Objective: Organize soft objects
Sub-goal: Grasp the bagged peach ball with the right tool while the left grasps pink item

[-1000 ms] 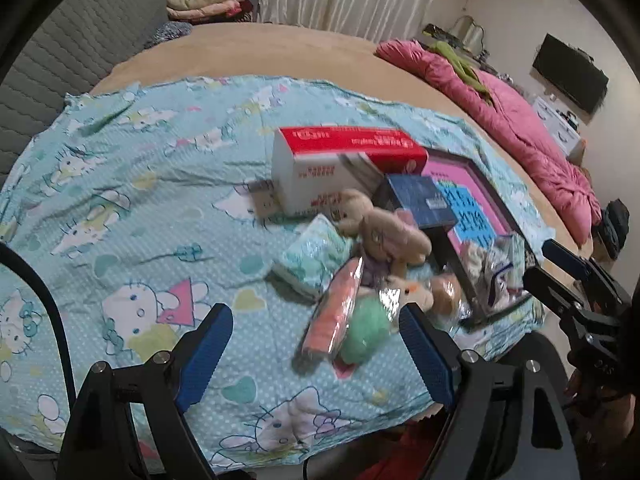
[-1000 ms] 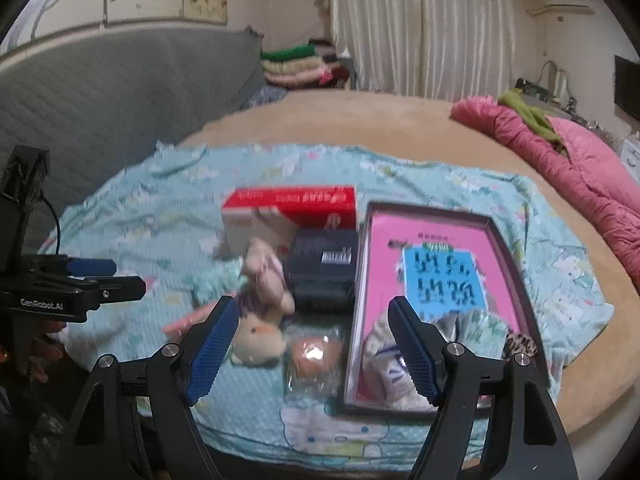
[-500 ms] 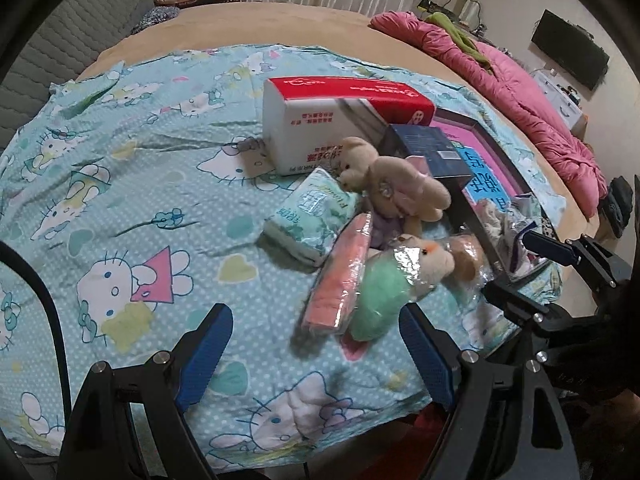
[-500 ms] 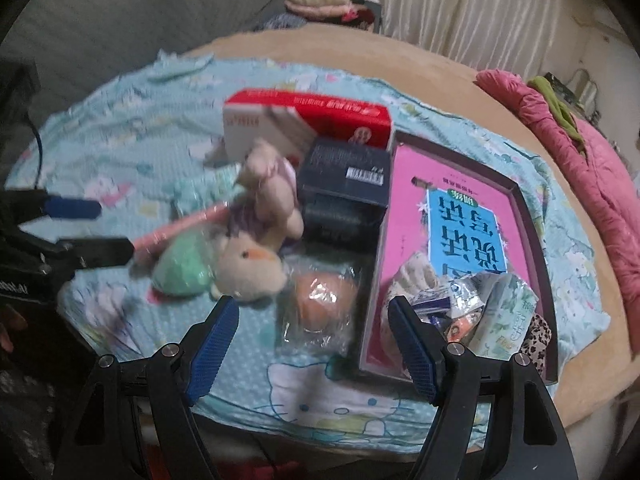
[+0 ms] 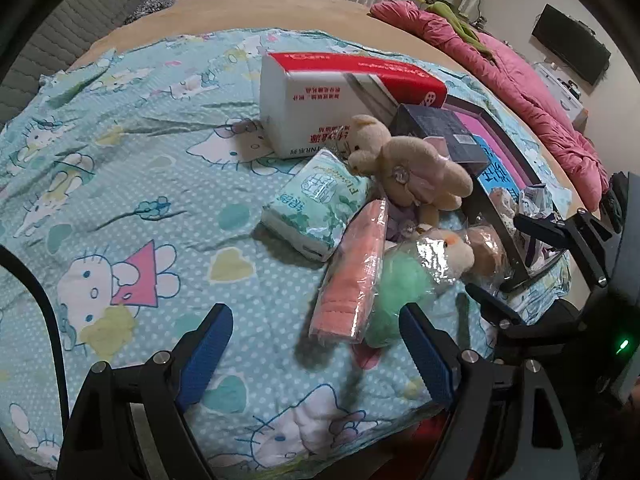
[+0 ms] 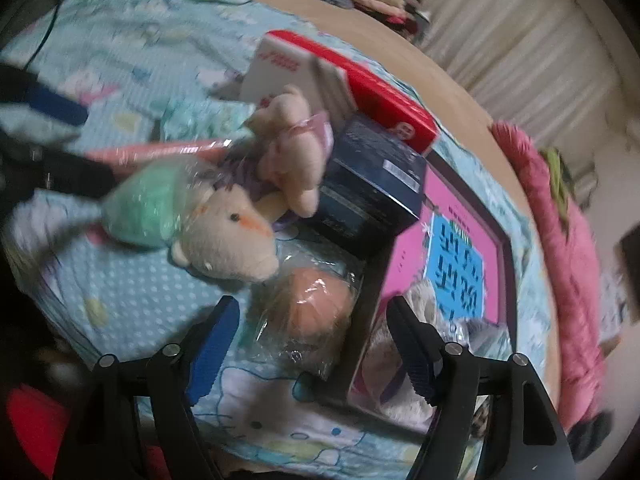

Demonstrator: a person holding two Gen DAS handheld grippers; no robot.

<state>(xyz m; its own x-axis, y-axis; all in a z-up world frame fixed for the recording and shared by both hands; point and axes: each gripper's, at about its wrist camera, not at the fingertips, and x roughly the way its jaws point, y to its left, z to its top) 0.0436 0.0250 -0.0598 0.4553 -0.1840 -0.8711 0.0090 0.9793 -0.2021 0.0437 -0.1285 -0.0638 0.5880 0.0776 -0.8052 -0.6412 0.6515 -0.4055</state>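
Fingers on my right gripper (image 6: 312,344) are closing, nothing pressed yet, with the wrapped orange ball (image 6: 316,312) at twelve o'clock between them, beside the pink tray (image 6: 508,248) holding other soft things. I should settle lower and squeeze the crinkly wrap gently. My left gripper (image 5: 316,344) stands wide apart and empty, the green plush (image 5: 400,284) at one o'clock.

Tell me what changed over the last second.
Both tongs dropped closer to the toy pile. The right tongs rolled and are closing, now straddling the wrapped orange ball without gripping it. The left tongs stay open, empty. Toys and the pink tray haven't moved.
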